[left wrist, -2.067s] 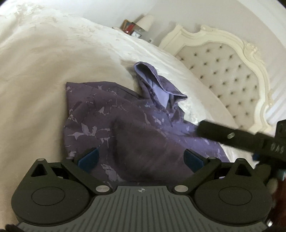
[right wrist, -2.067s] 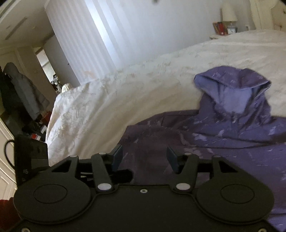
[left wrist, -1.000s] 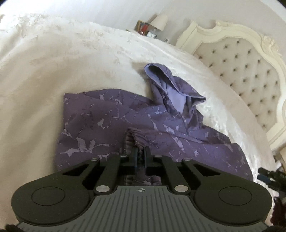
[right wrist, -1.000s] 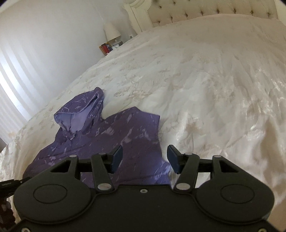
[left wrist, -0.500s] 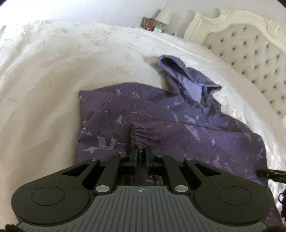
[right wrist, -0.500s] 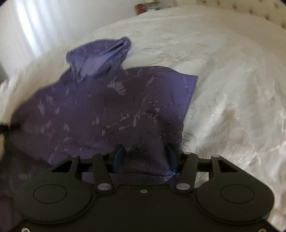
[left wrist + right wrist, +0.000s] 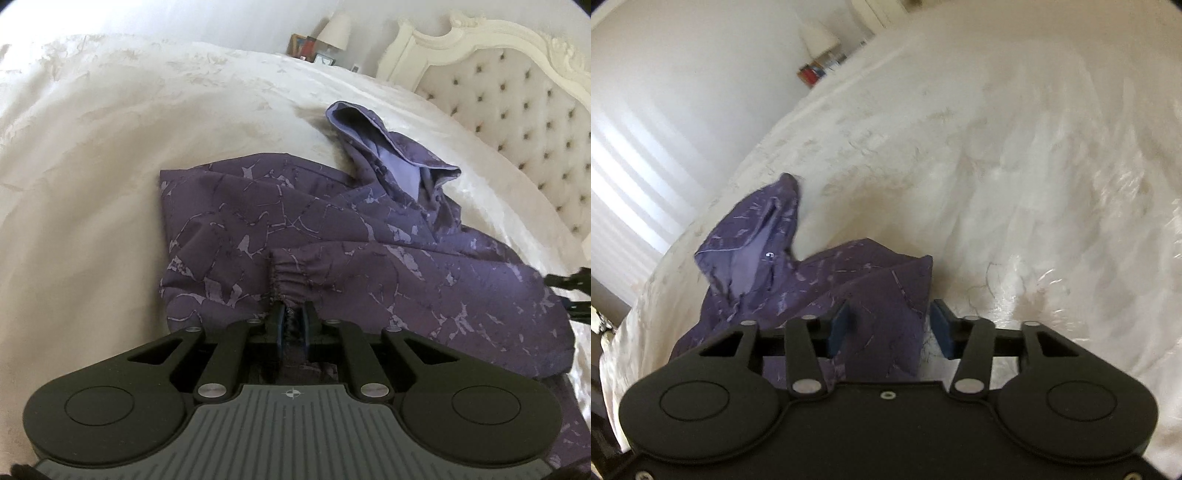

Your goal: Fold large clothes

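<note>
Mid-fold on the bed (image 7: 110,155): left claw (image 7: 291,319) clamped on purple hooded jacket (image 7: 369,258)'s elastic cuff (image 7: 291,277), right claw (image 7: 890,328) closing around the jacket's edge, not yet pinching; next, likely lifting both across.

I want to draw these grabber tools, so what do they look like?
Both are black plastic, each with two round discs at the back and thin linked arms running forward to blue pads. The left gripper has a grey ribbed plate with a small cross-in-circle mark. The right gripper has a plain black plate. Silver rivets join the arms.
</note>
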Available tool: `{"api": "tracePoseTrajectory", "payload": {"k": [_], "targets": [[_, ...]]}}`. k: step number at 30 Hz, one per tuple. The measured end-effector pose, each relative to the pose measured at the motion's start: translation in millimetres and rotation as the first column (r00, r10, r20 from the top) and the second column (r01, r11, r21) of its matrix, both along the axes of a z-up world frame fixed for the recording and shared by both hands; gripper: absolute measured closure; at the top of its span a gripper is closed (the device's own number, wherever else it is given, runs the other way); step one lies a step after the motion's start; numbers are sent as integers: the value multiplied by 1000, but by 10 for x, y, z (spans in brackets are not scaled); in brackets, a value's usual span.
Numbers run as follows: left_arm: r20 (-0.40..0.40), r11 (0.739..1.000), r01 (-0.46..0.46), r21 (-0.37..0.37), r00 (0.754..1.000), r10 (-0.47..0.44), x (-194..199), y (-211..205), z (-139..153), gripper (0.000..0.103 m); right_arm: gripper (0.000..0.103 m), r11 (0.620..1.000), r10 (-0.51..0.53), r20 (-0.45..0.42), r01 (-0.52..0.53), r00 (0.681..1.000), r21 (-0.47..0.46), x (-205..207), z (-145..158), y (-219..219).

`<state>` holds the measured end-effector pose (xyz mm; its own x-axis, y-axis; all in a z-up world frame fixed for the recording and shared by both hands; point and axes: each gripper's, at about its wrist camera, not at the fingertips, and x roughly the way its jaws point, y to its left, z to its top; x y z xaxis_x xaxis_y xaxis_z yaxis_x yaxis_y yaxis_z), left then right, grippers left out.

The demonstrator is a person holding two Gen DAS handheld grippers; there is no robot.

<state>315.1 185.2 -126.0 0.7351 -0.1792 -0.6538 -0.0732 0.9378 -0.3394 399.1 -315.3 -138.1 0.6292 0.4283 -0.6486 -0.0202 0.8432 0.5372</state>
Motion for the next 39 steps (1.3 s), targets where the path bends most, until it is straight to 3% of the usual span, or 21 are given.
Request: {"api": "tracePoseTrajectory", "payload": {"k": [3, 8, 11, 16, 19, 22, 25, 28, 31, 32, 33, 34, 35, 36, 37, 39], "targets": [[7, 1000, -2, -9, 1000, 2, -11, 4, -13, 92, 86, 1000, 26, -25, -26, 999, -6, 134, -75, 63], [18, 1000, -1, -4, 1000, 1, -27, -27, -22, 92, 94, 979, 28, 21, -23, 999, -204, 271, 6, 253], [21, 1000, -10, -5, 1000, 10, -38, -35, -25, 92, 92, 973, 41, -25, -46, 999, -228, 318, -113, 300], [21, 1000, -12, -9, 1000, 12, -39, -27, -23, 92, 57, 953, 43, 62, -23, 997, -303, 86, 132, 304], [19, 1000, -15, -3, 1000, 15, -39, -31, -13, 91, 56, 948, 67, 131, -22, 989, -318, -152, 336, 289], [17, 1000, -20, 3, 1000, 20, -34, -45, -6, 91, 56, 942, 107, 148, -53, 983, -330, -406, 418, 283], [14, 1000, -22, 8, 1000, 22, -32, -51, -1, 91, 56, 911, 158, 115, -100, 981, -400, -580, 323, 325], [12, 1000, -20, 22, 1000, 20, -24, -73, 8, 91, 52, 889, 144, 43, -110, 989, -445, -595, 82, 331], [6, 999, -22, 38, 1000, 22, -15, -108, 31, 92, 49, 893, 107, 32, -81, 994, -443, -591, -40, 308], [5, 999, -18, 39, 1000, 18, -13, -119, 53, 89, 49, 895, 93, 33, -69, 995, -441, -588, -31, 315], [6, 999, -5, 32, 1000, 5, -10, -128, 82, 77, 48, 894, 85, 37, -60, 996, -445, -593, -8, 327], [8, 1000, 12, 24, 1000, -12, -15, -137, 120, 57, 46, 891, 80, 42, -53, 996, -451, -602, 30, 345], [10, 999, 32, 22, 999, -32, -26, -151, 177, 47, 46, 889, 77, 52, -45, 996, -456, -617, 87, 352], [16, 999, 52, 13, 999, -52, -40, -168, 237, 31, 46, 889, 75, 69, -35, 995, -456, -640, 158, 350], [32, 998, 63, 11, 997, -63, -70, -182, 314, 22, 45, 892, 72, 87, -25, 994, -452, -655, 187, 344], [78, 997, 71, 31, 994, -73, -122, -205, 478, 22, 40, 899, 59, 136, 7, 989, -438, -687, 351, 317]]}}
